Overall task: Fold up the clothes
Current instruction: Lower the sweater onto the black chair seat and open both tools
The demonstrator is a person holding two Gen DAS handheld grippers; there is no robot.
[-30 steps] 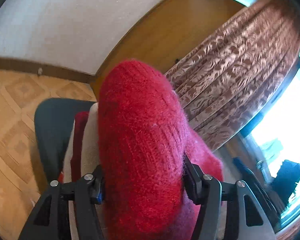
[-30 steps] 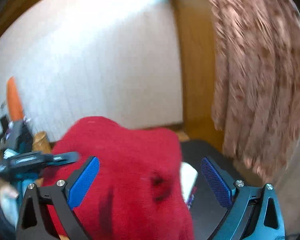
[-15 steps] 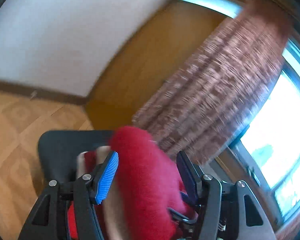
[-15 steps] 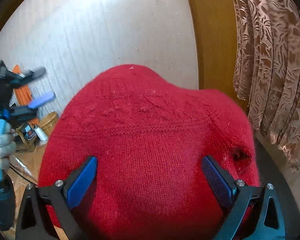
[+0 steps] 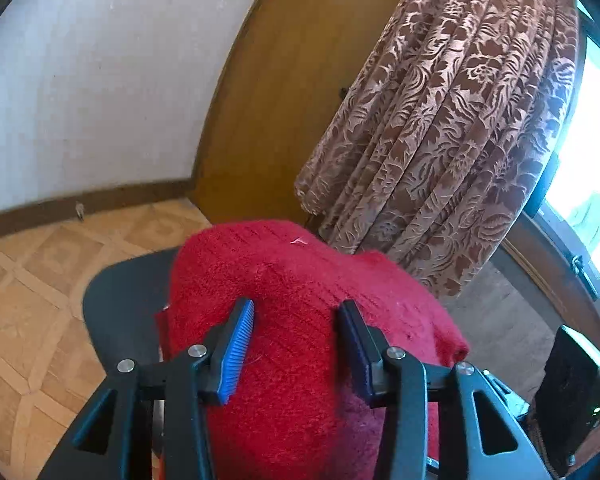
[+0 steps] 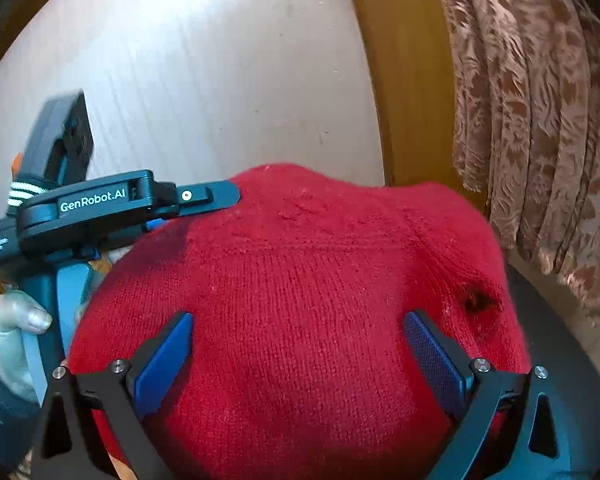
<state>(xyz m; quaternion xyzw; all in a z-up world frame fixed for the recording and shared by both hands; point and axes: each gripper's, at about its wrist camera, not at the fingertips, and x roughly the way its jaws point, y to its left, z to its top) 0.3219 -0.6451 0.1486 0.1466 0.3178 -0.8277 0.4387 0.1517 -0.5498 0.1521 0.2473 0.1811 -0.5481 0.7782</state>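
Observation:
A red knit sweater (image 5: 300,280) lies heaped on a black round surface (image 5: 120,292). My left gripper (image 5: 296,340) is low over the heap, and its jaws are closing with a ridge of the knit between them. The blue pad faces still show, so they do not press on it. In the right wrist view the sweater (image 6: 300,280) fills the lower frame and has a dark hole (image 6: 476,300). My right gripper (image 6: 298,344) stands wide open just over it. One of the left gripper's fingers (image 6: 204,196) reaches the heap's upper left edge, with a hand (image 6: 16,320) on its handle.
A patterned brown curtain (image 5: 440,140) hangs just behind the heap, beside a wooden door (image 5: 280,100) and a white wall. Parquet floor (image 5: 28,300) lies to the left. A bright window (image 5: 588,140) and a black box (image 5: 572,380) are at the right.
The left gripper held a thick roll of sweater up high, let it drop onto the heap, and now has narrower jaws around a ridge. The right gripper sank close over the sweater.

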